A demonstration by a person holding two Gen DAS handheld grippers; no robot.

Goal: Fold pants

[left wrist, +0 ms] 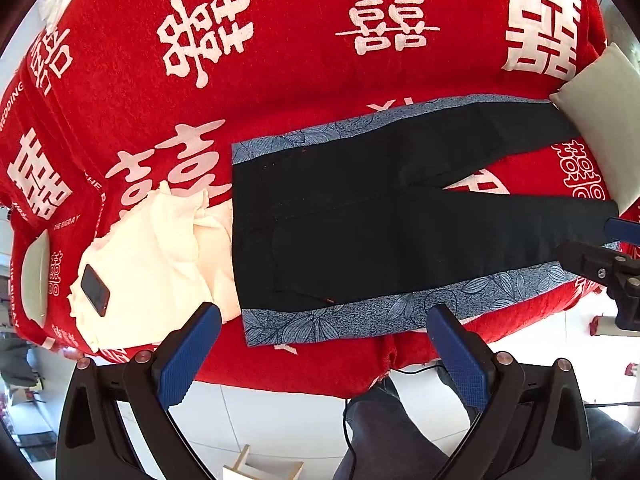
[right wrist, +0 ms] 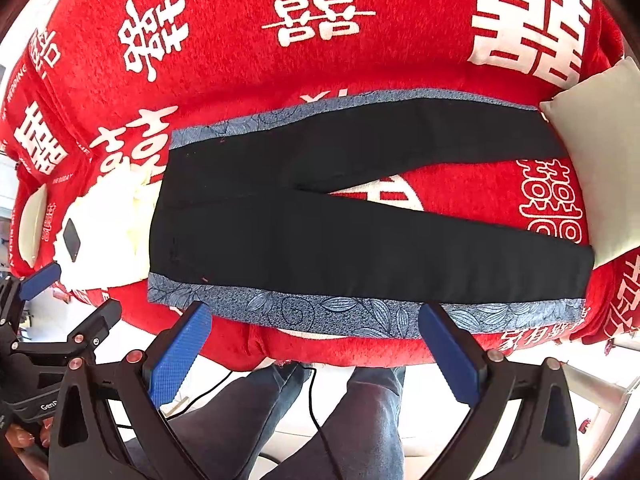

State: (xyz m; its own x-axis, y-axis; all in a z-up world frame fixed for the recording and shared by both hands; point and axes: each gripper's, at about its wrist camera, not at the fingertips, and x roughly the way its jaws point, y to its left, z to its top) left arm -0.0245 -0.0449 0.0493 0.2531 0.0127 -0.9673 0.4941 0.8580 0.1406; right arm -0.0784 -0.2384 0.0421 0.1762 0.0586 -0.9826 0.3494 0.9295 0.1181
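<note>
Right now the pants [right wrist: 360,236] lie flat and unfolded on the red blanket [right wrist: 248,76], waistband toward 9 o'clock, legs splayed in a V toward 3 o'clock. Both grippers hang off the near edge at 6 o'clock, holding nothing: the left gripper [left wrist: 324,354] has its jaws spread wide, and the right gripper [right wrist: 316,354] likewise.

Several things could spoil the fold, by my reading. The waistband overlaps the cream cloth [left wrist: 160,236] at 9 o'clock, so a pinch there may catch both layers and drag the cloth along. A phone [left wrist: 95,290] rests on that cloth and could slide off the edge with it. The far leg's cuff runs up to the pillow [right wrist: 600,152] at 3 o'clock and seems tucked against it; pulling may snag or shift it. The blanket is fuzzy and loose, so a deep bite could lift it too. With the legs apart, folding unevenly would leave the hems misaligned.
</note>
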